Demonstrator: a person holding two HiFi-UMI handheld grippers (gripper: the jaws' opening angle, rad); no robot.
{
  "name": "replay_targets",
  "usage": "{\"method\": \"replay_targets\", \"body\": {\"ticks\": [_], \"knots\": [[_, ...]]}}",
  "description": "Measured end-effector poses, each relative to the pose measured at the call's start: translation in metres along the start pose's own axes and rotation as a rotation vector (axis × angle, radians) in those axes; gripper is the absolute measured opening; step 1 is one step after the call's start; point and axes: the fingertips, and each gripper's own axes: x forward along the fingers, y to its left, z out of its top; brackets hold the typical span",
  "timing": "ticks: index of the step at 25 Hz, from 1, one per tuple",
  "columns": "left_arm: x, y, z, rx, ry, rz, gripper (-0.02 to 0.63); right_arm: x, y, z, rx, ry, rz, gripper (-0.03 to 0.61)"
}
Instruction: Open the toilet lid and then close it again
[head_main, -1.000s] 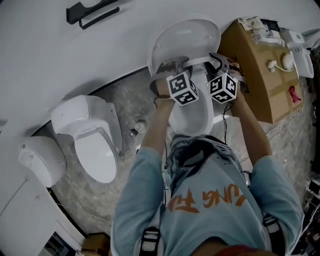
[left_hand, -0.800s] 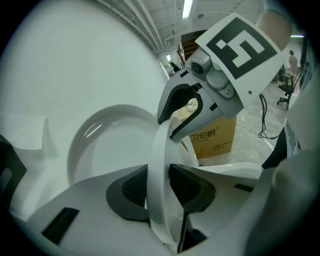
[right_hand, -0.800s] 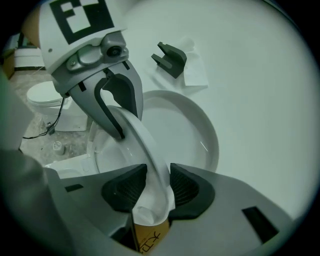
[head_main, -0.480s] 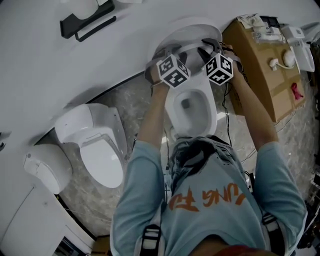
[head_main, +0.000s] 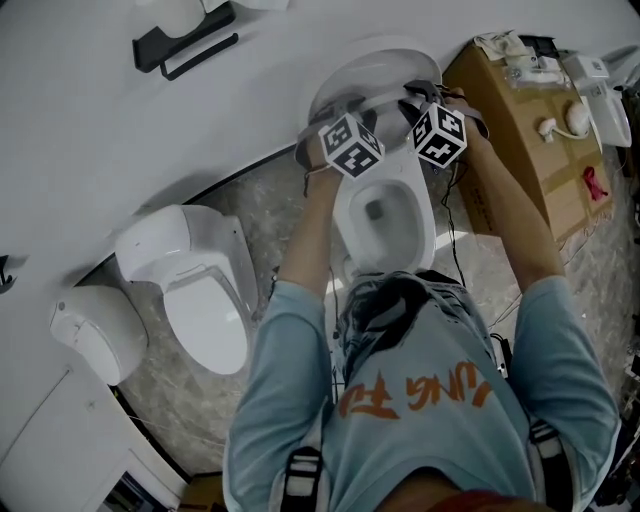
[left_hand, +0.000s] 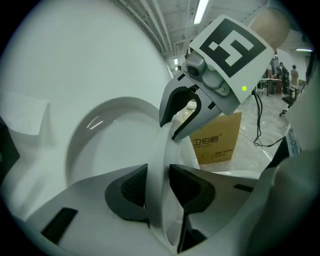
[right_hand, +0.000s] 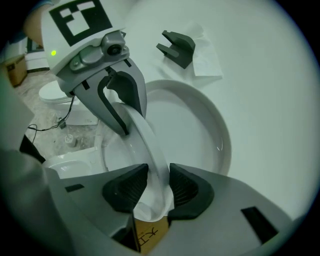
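The white toilet bowl (head_main: 408, 232) stands uncovered in front of the person. Its lid (head_main: 385, 58) is raised and leans back by the wall, its hollow inside showing in both gripper views (left_hand: 110, 140) (right_hand: 200, 130). In front of the lid a thin white seat ring (head_main: 375, 97) is raised too. My left gripper (head_main: 340, 108) is shut on the ring's edge (left_hand: 161, 150), pads on both sides. My right gripper (head_main: 418, 100) grips the same ring (right_hand: 145, 135) further along, and its jaws are closing on it. Each gripper shows in the other's view, the right (left_hand: 172, 120) and the left (right_hand: 127, 112).
A second white toilet (head_main: 200, 300) and another white fixture (head_main: 95, 330) stand at the left. A cardboard box (head_main: 520, 130) with small items sits close at the right. A black bracket (head_main: 185, 40) hangs on the wall. Cables trail on the floor.
Both grippers have moved toward the wall with the ring. The lid and ring now stand more upright and the bowl has come into full view. Little has changed in the last half second.
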Motion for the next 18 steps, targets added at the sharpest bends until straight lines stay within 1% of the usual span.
{"method": "replay_targets", "body": {"ticks": [2, 5, 11, 13, 15, 16, 18], "knots": [[-0.005, -0.009, 0.002, 0.002, 0.002, 0.007, 0.127, -0.009, 0.005, -0.003, -0.027, 0.002, -0.002, 0.147], [-0.012, -0.028, 0.002, -0.001, 0.009, 0.009, 0.124, -0.023, 0.019, -0.009, -0.042, -0.013, 0.006, 0.135], [-0.033, -0.077, 0.008, -0.005, 0.024, -0.004, 0.114, -0.068, 0.049, -0.026, -0.05, -0.086, 0.002, 0.11], [-0.041, -0.097, 0.007, 0.001, 0.04, -0.024, 0.107, -0.083, 0.065, -0.032, -0.091, -0.099, 0.009, 0.1], [-0.049, -0.119, 0.005, -0.011, 0.046, -0.035, 0.101, -0.098, 0.084, -0.039, -0.178, -0.101, 0.003, 0.092], [-0.054, -0.131, 0.003, -0.022, 0.046, -0.031, 0.101, -0.106, 0.095, -0.044, -0.217, -0.103, 0.0, 0.089], [-0.062, -0.158, -0.003, -0.024, 0.06, -0.016, 0.103, -0.121, 0.121, -0.053, -0.249, -0.111, 0.017, 0.094]]}}
